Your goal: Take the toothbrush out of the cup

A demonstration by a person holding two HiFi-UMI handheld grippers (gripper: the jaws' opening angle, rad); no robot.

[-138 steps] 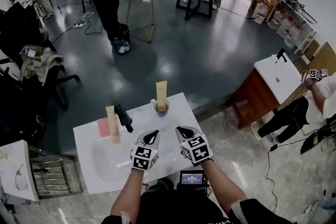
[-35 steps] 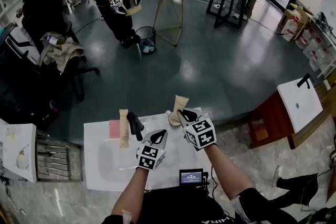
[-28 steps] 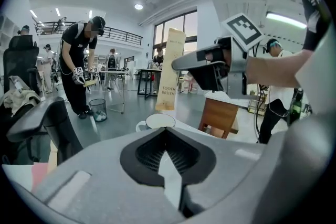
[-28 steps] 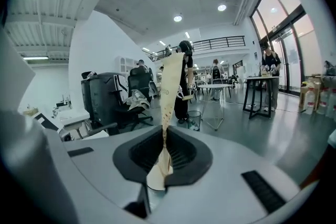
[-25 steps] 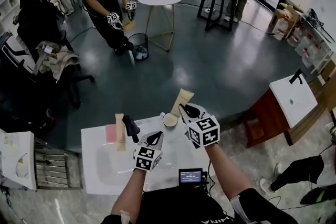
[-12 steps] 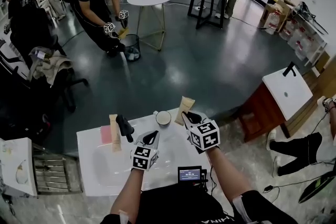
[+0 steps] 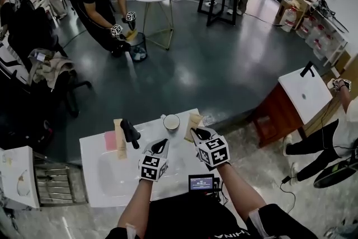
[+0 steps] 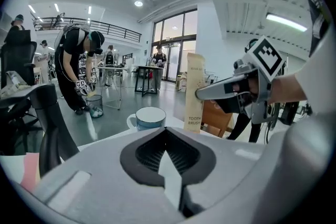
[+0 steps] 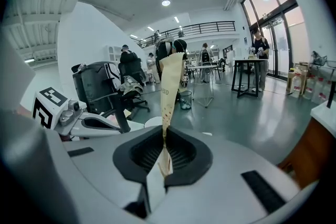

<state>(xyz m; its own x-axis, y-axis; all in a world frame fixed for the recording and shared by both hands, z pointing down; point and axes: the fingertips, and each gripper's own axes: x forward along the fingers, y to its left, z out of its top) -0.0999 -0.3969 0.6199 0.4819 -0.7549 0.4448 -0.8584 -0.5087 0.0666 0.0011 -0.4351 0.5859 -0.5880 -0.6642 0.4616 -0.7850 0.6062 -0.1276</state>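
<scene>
The toothbrush, a flat beige carton (image 7: 193, 121), is outside the cup. My right gripper (image 7: 196, 132) is shut on its lower end and holds it upright, low over the counter just right of the white cup (image 7: 171, 122). In the right gripper view the carton (image 9: 170, 81) rises edge-on from between the pads. The left gripper view shows the carton (image 8: 195, 93), the right gripper's fingers (image 8: 215, 91) clamped on it, and the empty cup (image 8: 150, 117) to its left. My left gripper (image 7: 162, 144) hovers in front of the cup, shut and holding nothing.
The white counter (image 7: 95, 184) holds a sunken basin, a black faucet (image 7: 130, 132), a second beige carton (image 7: 118, 137) and a pink pad (image 7: 109, 140). A small screen (image 7: 202, 182) sits at the near edge. People work at tables far behind.
The right gripper has carried the carton from above the cup rightward and down, so it now hangs lower beside the cup. The left gripper has stayed put.
</scene>
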